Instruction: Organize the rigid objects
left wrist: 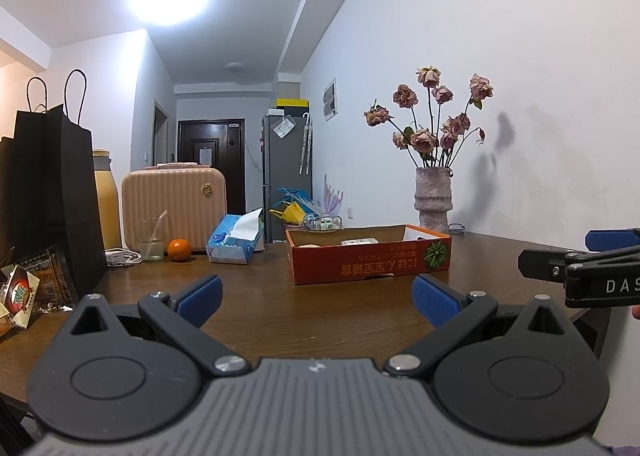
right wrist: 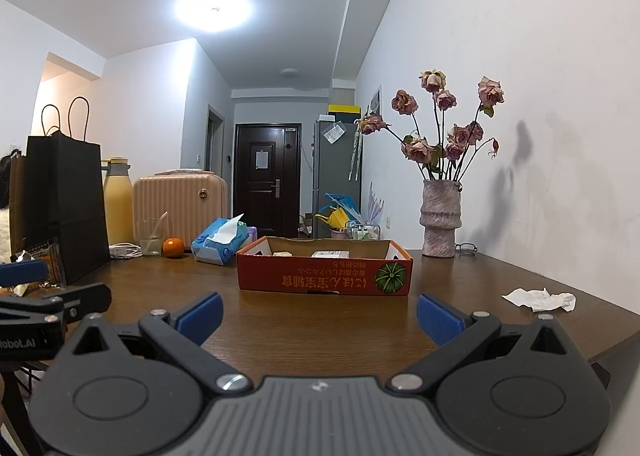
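While both grippers are hovering low over the counter, the left gripper and right gripper are holding their fingers wide, gripping nothing. Orange cardboard box: sitting mid-counter, open-topped, carrying small pale items; likely light, stiff-walled; best taken by the rim.
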Tool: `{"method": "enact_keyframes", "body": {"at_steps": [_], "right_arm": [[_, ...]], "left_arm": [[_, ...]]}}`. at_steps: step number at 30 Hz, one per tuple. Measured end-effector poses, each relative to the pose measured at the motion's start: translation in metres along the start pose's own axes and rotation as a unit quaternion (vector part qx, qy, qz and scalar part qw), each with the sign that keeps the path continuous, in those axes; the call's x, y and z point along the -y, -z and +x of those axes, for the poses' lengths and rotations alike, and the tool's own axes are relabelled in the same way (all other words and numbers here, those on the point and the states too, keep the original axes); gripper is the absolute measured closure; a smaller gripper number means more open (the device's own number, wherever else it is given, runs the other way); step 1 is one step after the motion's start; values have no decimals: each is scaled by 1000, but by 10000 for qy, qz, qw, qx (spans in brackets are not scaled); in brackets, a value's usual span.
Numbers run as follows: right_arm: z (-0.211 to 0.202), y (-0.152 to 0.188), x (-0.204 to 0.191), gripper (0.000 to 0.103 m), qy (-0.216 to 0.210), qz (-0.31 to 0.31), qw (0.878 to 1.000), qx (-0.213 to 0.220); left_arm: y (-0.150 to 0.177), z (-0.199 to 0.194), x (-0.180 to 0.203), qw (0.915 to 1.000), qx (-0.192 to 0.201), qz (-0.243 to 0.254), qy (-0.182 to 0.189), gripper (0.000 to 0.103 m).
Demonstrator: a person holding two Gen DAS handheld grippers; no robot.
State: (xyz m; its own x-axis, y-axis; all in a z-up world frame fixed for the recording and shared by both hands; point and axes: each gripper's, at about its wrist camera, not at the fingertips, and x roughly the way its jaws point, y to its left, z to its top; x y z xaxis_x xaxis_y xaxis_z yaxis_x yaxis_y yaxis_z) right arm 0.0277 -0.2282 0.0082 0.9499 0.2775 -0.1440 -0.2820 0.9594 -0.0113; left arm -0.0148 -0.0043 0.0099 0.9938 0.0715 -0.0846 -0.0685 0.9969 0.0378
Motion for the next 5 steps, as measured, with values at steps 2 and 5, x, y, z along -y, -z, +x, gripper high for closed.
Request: {"method": "enact_keyframes", "body": {"at_steps": [2, 5], "right_arm": [[0, 0, 0, 0, 1, -1, 10000, 0], [0, 0, 0, 0, 0, 4, 10000, -3]], "left_arm": [[0, 1, 0, 10000, 10, 9, -19, 0], [1, 2, 0, 10000, -1, 2, -4, 0]]}}
